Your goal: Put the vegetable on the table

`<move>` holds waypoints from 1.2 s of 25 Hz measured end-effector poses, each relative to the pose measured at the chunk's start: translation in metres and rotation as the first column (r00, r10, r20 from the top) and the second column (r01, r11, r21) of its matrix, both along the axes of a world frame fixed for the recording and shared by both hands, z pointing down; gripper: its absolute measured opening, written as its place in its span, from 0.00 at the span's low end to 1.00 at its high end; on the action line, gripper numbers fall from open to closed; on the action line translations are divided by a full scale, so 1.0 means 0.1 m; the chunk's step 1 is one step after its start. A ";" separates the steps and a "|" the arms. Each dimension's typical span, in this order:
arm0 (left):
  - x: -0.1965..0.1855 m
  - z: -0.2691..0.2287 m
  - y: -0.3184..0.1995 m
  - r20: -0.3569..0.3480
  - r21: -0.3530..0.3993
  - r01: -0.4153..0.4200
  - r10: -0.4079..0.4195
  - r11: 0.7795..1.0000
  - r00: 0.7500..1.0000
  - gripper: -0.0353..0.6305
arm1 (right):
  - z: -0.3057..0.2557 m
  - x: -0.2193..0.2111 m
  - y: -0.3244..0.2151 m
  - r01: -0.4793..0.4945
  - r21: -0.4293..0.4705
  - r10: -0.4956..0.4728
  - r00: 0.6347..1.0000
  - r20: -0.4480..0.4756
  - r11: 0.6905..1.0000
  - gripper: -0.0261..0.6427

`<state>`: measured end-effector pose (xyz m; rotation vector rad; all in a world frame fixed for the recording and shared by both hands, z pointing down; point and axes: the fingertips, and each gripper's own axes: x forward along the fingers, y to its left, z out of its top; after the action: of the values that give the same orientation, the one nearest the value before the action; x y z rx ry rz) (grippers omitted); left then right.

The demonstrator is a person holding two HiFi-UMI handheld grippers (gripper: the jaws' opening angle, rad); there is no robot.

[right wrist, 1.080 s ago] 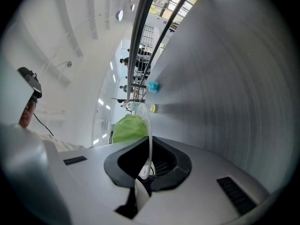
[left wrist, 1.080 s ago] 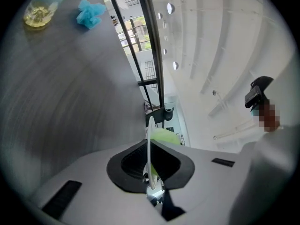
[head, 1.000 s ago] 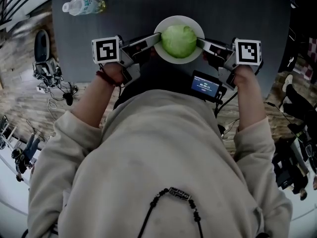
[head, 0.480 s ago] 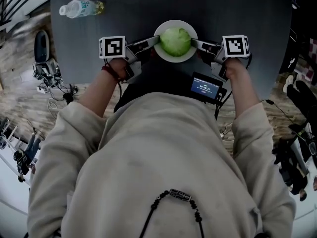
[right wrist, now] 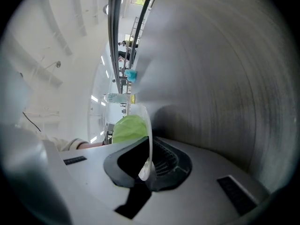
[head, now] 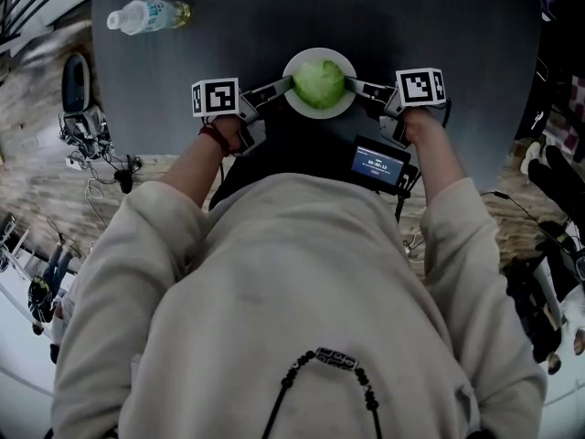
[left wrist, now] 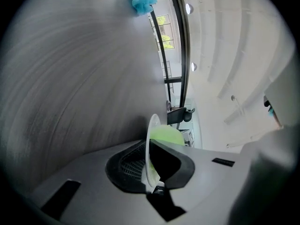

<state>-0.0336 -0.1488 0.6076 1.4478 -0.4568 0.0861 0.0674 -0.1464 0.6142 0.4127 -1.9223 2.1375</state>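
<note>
Your white plate holds one round green vegetable, sitting in its middle. The plate is over the dark table, close to the near edge; whether it rests on the surface cannot be told. Both your forearms reach forward, and the two grippers point inward at each other from opposite sides of the plate. Your left gripper has its jaws pinched narrow on the plate's left rim. Your right gripper is pinched the same way on the right rim. In each gripper view the thin rim stands edge-on between the pads, with the vegetable just behind it. The vegetable is ball-shaped, with no long axis or pointing end. A water bottle lies far left on the table, well apart.
</note>
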 end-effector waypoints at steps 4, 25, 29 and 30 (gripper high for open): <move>-0.01 0.03 0.00 0.012 -0.015 0.009 -0.009 1.000 1.000 0.08 | 0.02 0.00 -0.03 -0.001 -0.001 0.001 0.999 -0.034 1.000 0.08; 0.03 0.09 0.06 0.225 0.031 -0.206 0.194 0.978 0.955 0.15 | 0.12 0.11 0.00 0.026 0.019 -0.020 0.965 -0.262 0.999 0.11; 0.00 0.04 0.01 0.218 0.058 -0.214 0.197 0.975 0.956 0.24 | 0.04 0.19 -0.05 -0.019 0.018 0.023 0.972 -0.236 1.000 0.25; 0.00 0.02 0.00 0.207 0.064 -0.202 0.185 0.977 0.961 0.29 | 0.02 0.21 -0.06 -0.036 0.019 0.039 0.973 -0.229 0.999 0.31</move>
<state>-0.0340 -0.1486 0.6097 1.5718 -0.4856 0.3760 0.0889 -0.1522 0.6157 0.6725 -1.8146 1.9992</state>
